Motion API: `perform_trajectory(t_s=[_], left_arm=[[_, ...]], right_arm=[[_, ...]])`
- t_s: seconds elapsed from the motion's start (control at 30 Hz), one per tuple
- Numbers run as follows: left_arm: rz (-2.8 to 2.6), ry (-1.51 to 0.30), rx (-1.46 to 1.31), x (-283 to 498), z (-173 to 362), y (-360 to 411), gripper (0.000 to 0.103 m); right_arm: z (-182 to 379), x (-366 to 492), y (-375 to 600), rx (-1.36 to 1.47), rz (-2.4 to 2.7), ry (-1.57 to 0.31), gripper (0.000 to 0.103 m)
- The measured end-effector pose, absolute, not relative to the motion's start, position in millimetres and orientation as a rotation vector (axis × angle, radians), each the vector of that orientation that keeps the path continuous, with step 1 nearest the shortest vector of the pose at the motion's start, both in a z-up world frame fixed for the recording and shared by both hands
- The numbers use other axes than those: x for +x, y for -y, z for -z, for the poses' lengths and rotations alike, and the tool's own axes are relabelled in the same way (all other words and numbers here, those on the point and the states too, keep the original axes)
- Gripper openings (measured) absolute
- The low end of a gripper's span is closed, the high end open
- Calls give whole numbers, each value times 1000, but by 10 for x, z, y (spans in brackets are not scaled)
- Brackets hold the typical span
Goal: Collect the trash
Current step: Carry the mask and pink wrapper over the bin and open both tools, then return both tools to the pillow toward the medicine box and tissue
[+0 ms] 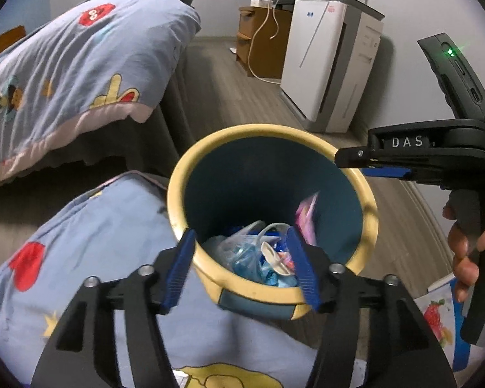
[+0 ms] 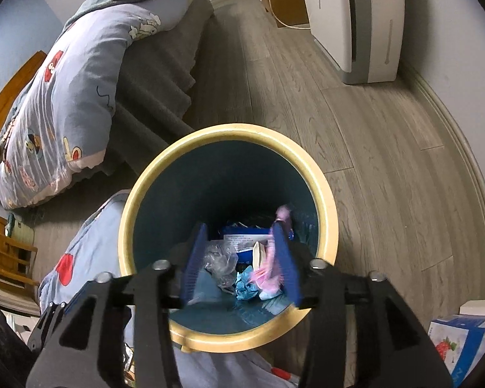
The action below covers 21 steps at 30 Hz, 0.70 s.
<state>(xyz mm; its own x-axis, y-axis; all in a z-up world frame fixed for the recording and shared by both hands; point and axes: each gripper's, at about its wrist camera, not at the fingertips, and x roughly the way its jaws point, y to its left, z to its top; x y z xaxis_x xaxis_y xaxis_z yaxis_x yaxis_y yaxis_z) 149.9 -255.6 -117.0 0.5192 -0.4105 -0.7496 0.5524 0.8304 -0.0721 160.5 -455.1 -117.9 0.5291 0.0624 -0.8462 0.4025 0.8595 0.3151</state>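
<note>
A teal trash bin with a cream rim [image 1: 370, 213] [image 2: 326, 200] stands on the wood floor. Inside lie a clear plastic bag [image 1: 239, 249] [image 2: 220, 258], blue wrappers [image 2: 245, 286] and other scraps. A pink wrapper [image 1: 307, 216] [image 2: 284, 215] is blurred in mid-air inside the bin, apart from any finger. My left gripper [image 1: 242, 266] is open just above the bin's near rim, empty. My right gripper [image 2: 241, 260] is open over the bin's mouth, empty. It also shows in the left wrist view [image 1: 365, 161] at the bin's right rim.
A blue cartoon-print quilt [image 1: 90, 245] [image 2: 80, 252] lies on the floor against the bin's left side. A bed [image 1: 80, 74] [image 2: 80, 74] stands at left. A white air purifier [image 1: 329, 64] and a wooden nightstand [image 1: 262, 38] line the far wall. A strawberry-print box [image 2: 462, 342] sits at lower right.
</note>
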Motion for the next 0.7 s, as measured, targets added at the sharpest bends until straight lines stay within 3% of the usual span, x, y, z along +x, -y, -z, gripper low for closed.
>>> perform_trajectory(t_s=[0.1,0.17,0.23,0.7], left_arm=[[563,-834,189,1485,1134,2513,80],[542,-833,187,1469,1109,2455,86],[521,-836,185,1456,1084,2397,91],[383,-722,219,790,253,1525,93]], right_arm=[[1145,1603,4538,519,214,-997,67],[1086,1587,4510,509,211,-984,90],[1012,1575,4487,495,214,-961,97],[476,1295,3884,355,140,-917,97]])
